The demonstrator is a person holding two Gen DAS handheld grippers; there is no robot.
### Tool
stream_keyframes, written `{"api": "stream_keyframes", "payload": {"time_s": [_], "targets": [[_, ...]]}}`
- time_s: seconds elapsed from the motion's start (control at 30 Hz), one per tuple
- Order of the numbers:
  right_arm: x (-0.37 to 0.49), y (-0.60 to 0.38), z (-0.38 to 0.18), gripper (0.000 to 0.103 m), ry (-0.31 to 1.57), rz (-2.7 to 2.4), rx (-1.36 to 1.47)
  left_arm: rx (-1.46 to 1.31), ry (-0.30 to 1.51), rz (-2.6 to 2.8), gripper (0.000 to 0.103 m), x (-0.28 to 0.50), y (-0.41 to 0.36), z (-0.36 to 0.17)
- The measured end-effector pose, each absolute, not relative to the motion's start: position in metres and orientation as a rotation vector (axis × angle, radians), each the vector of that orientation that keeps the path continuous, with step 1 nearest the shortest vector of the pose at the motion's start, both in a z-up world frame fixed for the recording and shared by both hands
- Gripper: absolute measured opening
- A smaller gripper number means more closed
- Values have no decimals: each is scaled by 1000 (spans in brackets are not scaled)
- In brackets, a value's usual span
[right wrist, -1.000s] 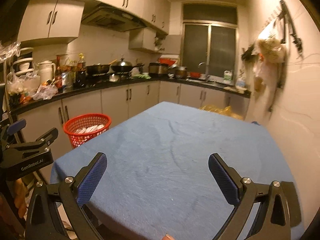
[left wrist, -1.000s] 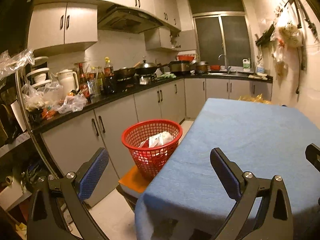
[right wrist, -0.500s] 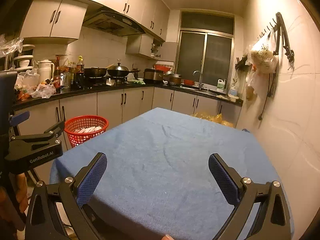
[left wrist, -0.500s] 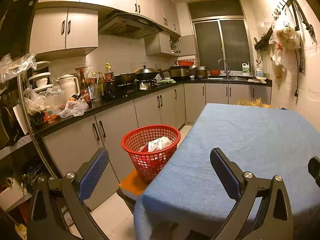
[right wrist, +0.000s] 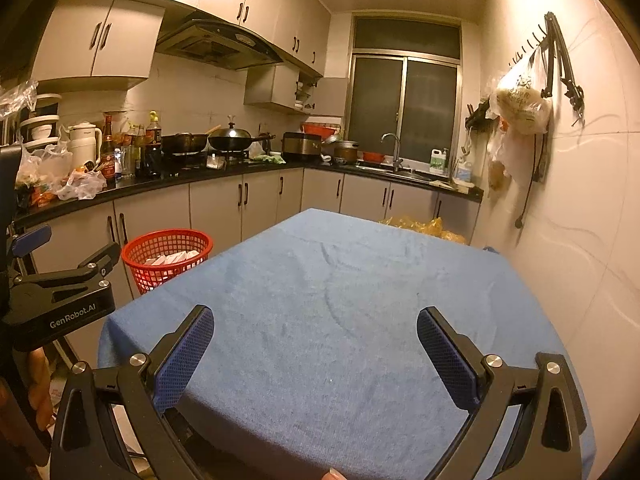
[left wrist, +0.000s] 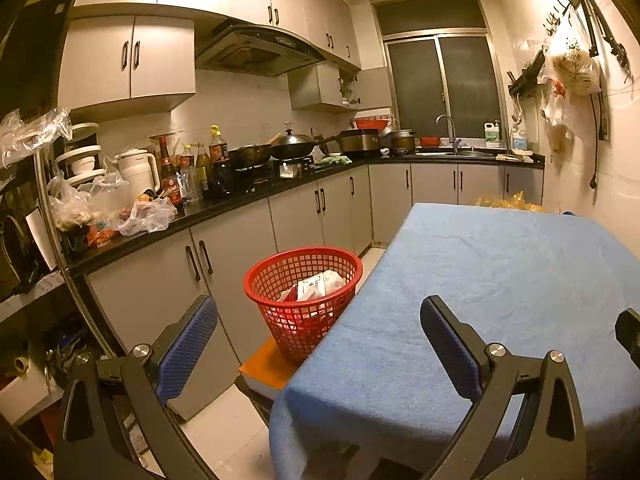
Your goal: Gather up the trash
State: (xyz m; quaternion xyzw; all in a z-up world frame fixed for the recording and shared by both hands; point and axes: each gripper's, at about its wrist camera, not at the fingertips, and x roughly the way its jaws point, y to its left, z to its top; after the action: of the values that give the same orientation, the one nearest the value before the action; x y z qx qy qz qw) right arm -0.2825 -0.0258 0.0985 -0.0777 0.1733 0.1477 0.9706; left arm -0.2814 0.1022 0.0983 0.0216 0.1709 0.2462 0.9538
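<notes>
A red mesh basket [left wrist: 304,300] holding white and red wrappers [left wrist: 316,286] stands on an orange seat [left wrist: 266,364] at the left corner of the blue-clothed table [left wrist: 500,280]. My left gripper [left wrist: 319,306] is open and empty, held short of the basket and the table's near corner. In the right wrist view the basket [right wrist: 168,258] sits left of the table [right wrist: 340,300]. My right gripper [right wrist: 315,316] is open and empty over the table's near edge. The left gripper's body [right wrist: 60,296] shows at that view's left side. No loose trash shows on the cloth.
A black counter [left wrist: 224,208] along the left wall carries bottles, a white kettle [left wrist: 138,170], plastic bags, pans and a sink. Yellow bags [right wrist: 420,226] lie beyond the table's far end. Filled bags [right wrist: 520,108] hang from hooks on the right wall. A hand [right wrist: 38,392] holds the left tool.
Both views have drawn back and lifted a little, so the table's near edge now shows in the right wrist view. Both grippers stay open and empty.
</notes>
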Motion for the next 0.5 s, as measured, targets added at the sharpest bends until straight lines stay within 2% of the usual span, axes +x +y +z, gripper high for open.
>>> {"api": "stream_keyframes", "payload": {"time_s": [0.5], "targets": [[-274, -21, 89, 103, 386, 310, -167, 39, 366, 497, 101, -278, 108, 93]]}}
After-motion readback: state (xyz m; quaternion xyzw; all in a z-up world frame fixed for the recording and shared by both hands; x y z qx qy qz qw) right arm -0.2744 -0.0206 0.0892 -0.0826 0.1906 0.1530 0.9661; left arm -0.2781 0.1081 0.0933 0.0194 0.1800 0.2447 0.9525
